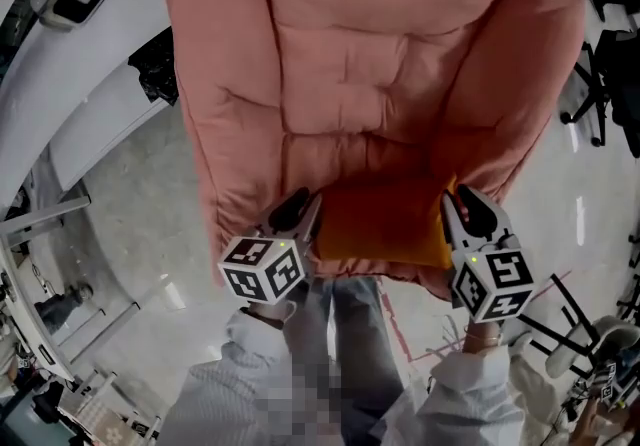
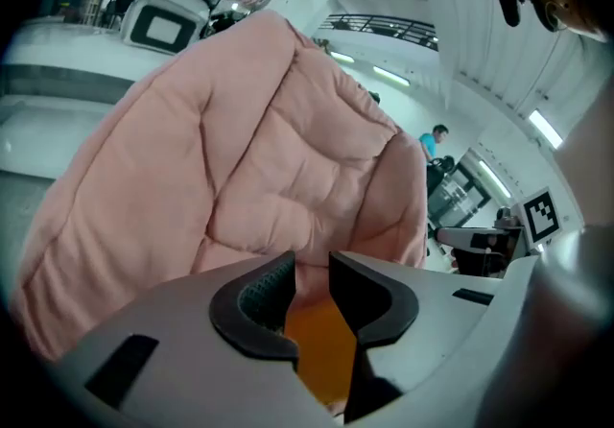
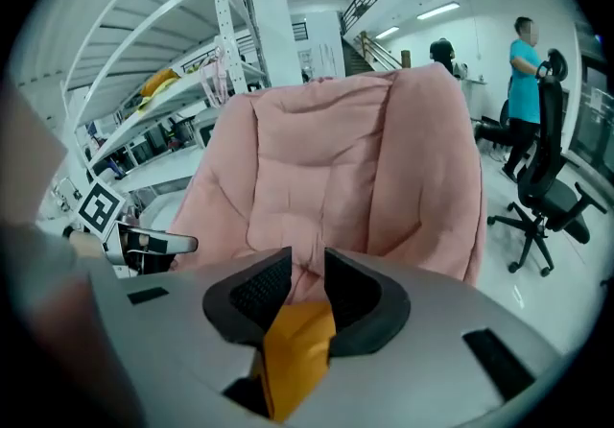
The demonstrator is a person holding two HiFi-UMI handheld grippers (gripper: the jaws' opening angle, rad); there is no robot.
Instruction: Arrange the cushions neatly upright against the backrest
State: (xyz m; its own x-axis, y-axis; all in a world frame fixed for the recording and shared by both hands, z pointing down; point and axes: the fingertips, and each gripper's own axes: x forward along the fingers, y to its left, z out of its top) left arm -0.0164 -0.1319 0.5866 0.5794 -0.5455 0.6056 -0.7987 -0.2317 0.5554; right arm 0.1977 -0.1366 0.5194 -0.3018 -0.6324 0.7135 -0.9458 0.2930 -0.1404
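A large pink padded chair (image 1: 360,64) fills the head view, with its backrest at the top. An orange cushion (image 1: 385,224) lies flat on the front of the seat. My left gripper (image 1: 300,209) is at the cushion's left edge and my right gripper (image 1: 458,209) at its right edge. In the left gripper view the jaws (image 2: 312,268) stand apart, with orange cushion (image 2: 321,349) showing in the gap below them. In the right gripper view the jaws (image 3: 307,263) also stand apart, a fold of the cushion (image 3: 293,349) lying loose between them.
A black office chair (image 3: 542,177) and a person in a teal shirt (image 3: 526,81) stand to the right of the pink chair. White shelving (image 3: 192,81) runs along the left. A white counter (image 1: 90,104) and a black object (image 1: 155,69) sit left of the chair.
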